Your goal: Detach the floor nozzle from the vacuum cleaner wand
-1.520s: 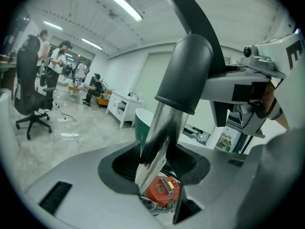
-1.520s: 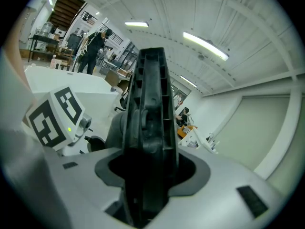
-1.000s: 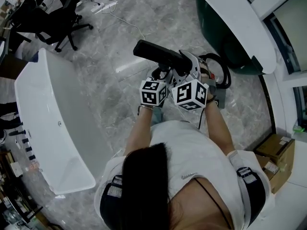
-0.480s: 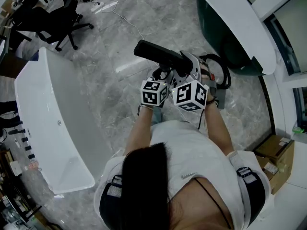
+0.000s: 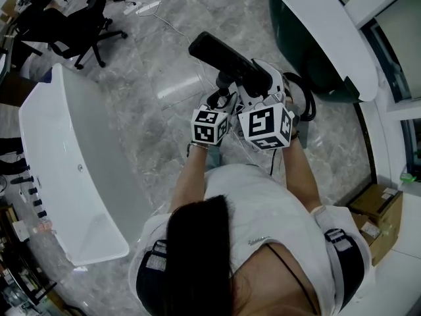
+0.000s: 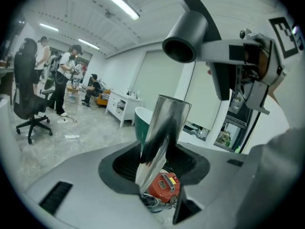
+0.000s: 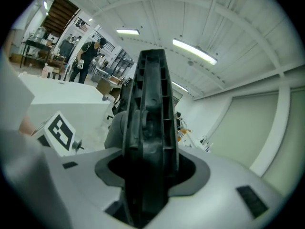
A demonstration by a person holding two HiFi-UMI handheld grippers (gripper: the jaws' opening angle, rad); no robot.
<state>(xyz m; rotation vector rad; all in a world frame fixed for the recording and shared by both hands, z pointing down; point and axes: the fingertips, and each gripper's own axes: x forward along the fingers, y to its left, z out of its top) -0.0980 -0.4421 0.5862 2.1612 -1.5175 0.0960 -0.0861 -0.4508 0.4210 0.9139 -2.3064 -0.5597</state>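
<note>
The black floor nozzle (image 5: 227, 58) with its grey neck is raised in front of me, and my right gripper (image 5: 255, 89) is shut on it. In the right gripper view the nozzle's ribbed black body (image 7: 150, 128) stands upright between the jaws of the right gripper (image 7: 147, 175). My left gripper (image 5: 220, 99) is shut on the shiny metal wand (image 6: 162, 132). In the left gripper view the wand's open top end sits below the neck's round grey socket (image 6: 185, 44), apart from it. The red vacuum body (image 6: 163, 187) shows below the left gripper (image 6: 155, 171).
A white bathtub (image 5: 66, 170) lies at the left and a dark green tub (image 5: 316, 38) at the upper right. The vacuum's black hose (image 5: 307, 101) curls by my right hand. An office chair (image 5: 72, 25), a power strip (image 5: 141, 8) and cardboard boxes (image 5: 378, 209) stand around.
The right gripper has risen and rolled a little with the nozzle, which now sits higher and farther up the head view. The left gripper has stayed where it was.
</note>
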